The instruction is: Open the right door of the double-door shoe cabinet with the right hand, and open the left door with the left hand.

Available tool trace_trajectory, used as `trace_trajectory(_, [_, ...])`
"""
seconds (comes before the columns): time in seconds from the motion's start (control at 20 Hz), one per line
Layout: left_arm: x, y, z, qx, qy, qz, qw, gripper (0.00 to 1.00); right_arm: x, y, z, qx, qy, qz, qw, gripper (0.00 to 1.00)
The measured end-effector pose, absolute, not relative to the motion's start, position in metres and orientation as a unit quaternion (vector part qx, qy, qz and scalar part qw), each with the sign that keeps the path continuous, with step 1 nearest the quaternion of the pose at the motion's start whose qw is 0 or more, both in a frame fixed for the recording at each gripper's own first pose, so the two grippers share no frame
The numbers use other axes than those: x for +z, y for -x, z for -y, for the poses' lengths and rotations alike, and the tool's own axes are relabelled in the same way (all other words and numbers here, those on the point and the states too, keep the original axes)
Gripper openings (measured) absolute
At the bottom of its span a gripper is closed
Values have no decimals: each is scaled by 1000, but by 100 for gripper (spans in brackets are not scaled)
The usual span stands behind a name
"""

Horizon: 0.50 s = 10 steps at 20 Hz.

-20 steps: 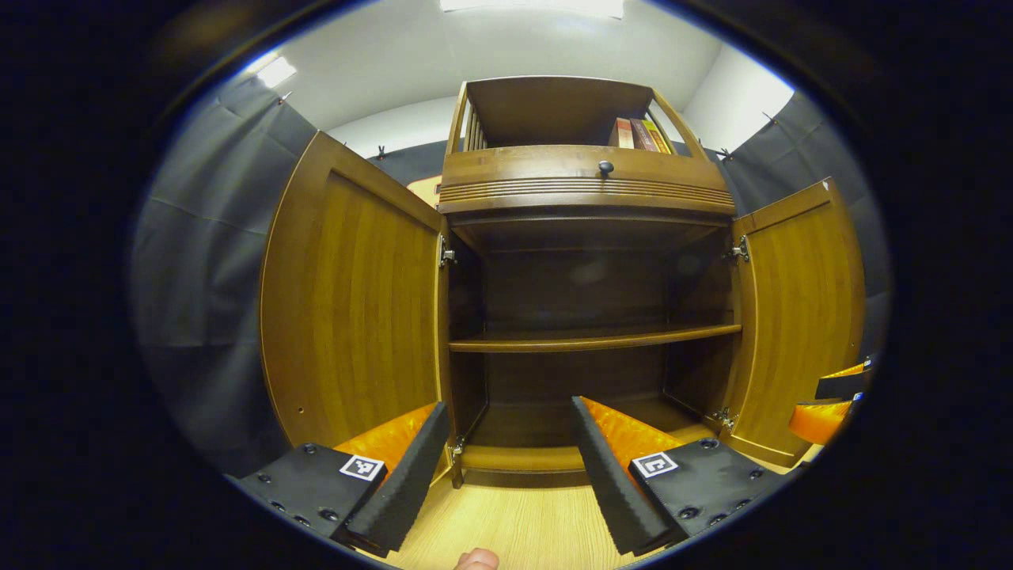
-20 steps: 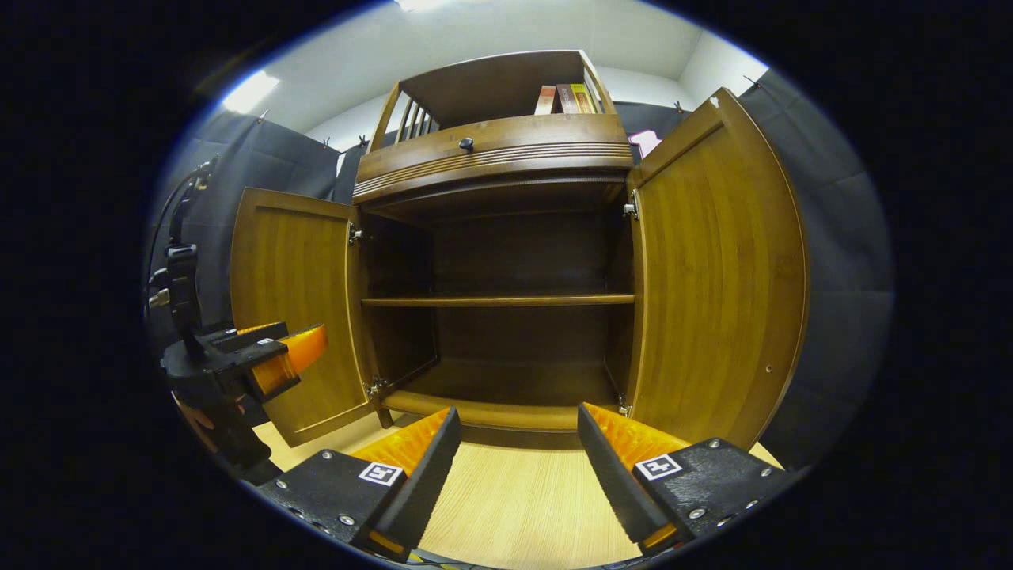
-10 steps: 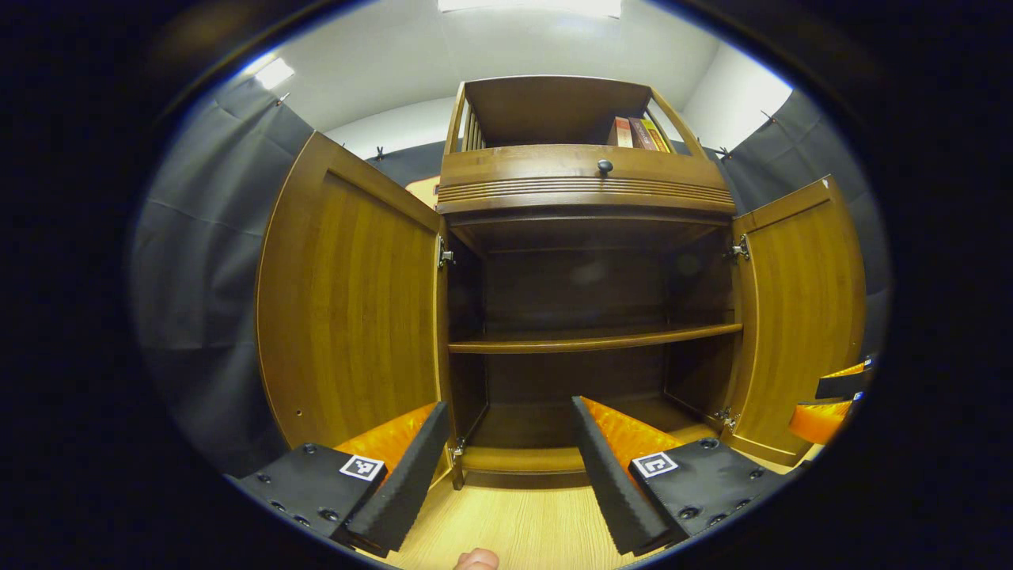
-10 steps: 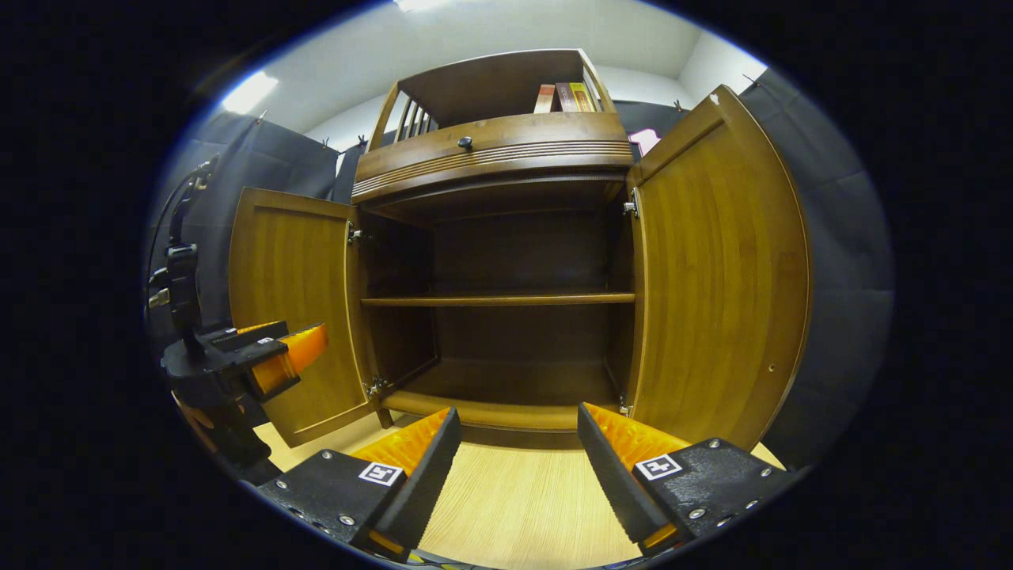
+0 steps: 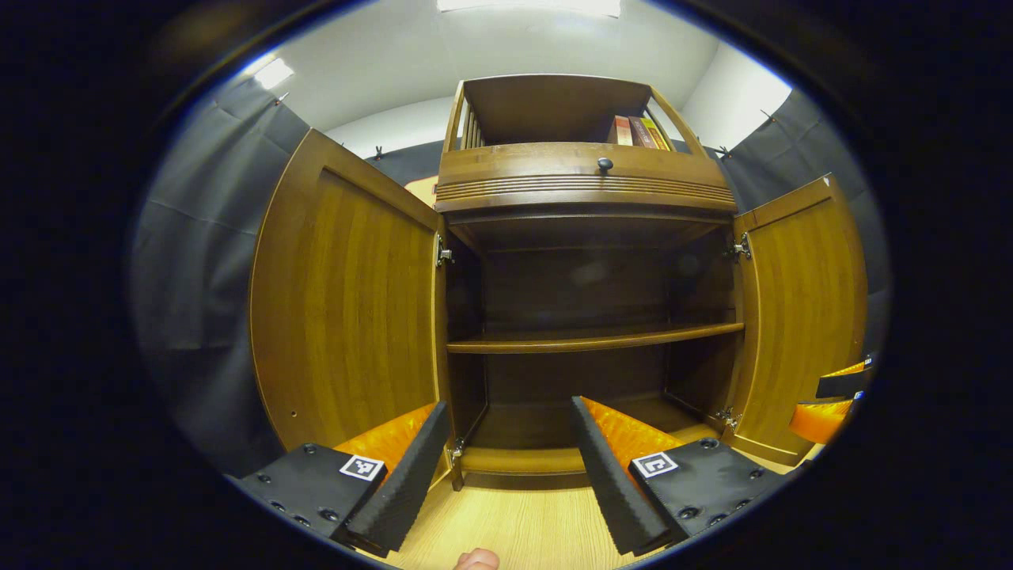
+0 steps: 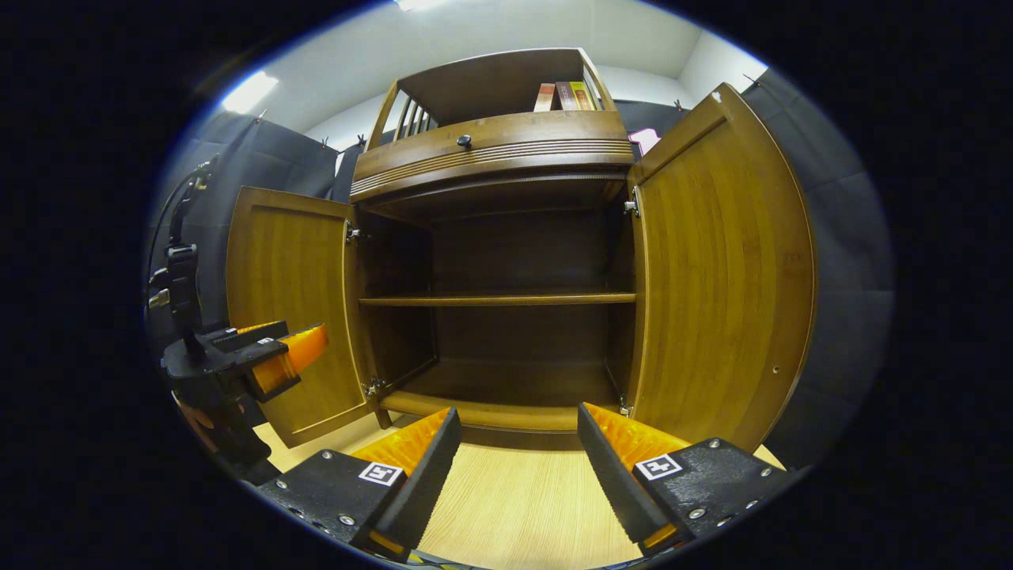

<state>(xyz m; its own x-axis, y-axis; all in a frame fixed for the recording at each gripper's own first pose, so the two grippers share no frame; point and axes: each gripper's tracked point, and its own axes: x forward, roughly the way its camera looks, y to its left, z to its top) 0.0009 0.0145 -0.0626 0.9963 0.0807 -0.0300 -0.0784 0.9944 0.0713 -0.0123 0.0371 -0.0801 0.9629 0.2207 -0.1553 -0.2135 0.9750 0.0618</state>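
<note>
The brown wooden shoe cabinet [image 5: 586,190] stands in front with both doors swung wide. In the left gripper view the left door [image 5: 344,309] is at the left and the right door [image 5: 799,317] at the right. My left gripper [image 5: 506,463] is open, low before the cabinet's base, touching nothing. In the right gripper view the right door [image 6: 716,269] stands close at the right and the left door [image 6: 289,301] farther left. My right gripper [image 6: 518,467] is open and holds nothing. The left gripper [image 6: 261,360] also appears there, beside the left door.
Inside, one bare shelf [image 5: 593,339] crosses the dark interior. A drawer with a black knob [image 5: 605,165] sits above, and some books [image 5: 637,133] stand in the top rack. Light wooden floor [image 6: 514,507] runs before the cabinet. Black cloth hangs on both sides.
Both doors have swung slightly wider. The grippers have stayed almost still.
</note>
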Motion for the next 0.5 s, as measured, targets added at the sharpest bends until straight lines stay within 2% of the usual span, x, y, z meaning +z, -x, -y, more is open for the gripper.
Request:
trace_trajectory(0.15, [-64,-3,-15,39,-35,-17,998,99,-80,10,-38,109,-23,-80,991,92])
trace_trajectory(0.2, [-66,-1,-21,39,-35,-17,998,99,-80,8,-38,109,-23,-80,991,100])
trace_trajectory(0.5, [-65,-3,-21,38,-37,-14,999,99,-80,4,-41,110,-23,-79,991,100])
